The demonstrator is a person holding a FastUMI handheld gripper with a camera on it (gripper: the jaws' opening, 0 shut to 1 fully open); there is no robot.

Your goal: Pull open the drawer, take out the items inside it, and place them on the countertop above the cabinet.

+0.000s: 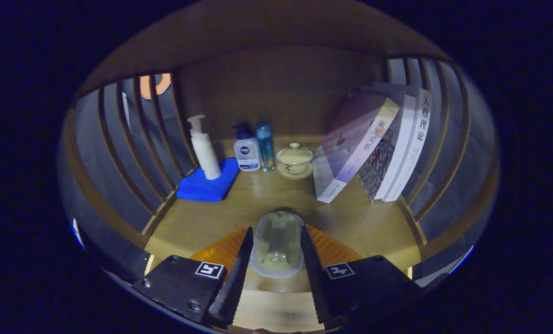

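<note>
A clear domed plastic pack (276, 243) with something pale yellow-green inside sits between my fingers. My gripper (276, 229) is shut on it, one finger pressed on each long side. The pack's flat rim shows below the dome, and it hangs low over the front of the wooden countertop (364, 227). Whether the pack touches the wood I cannot tell. The drawer is hidden below me.
At the back stand a white pump bottle (204, 150) on a blue cloth (206, 185), a small white bottle (247, 153), a slim blue bottle (265, 146) and a lidded cup on a saucer (295, 160). Books (378, 148) lean at the right. Slatted walls (118, 153) close both sides.
</note>
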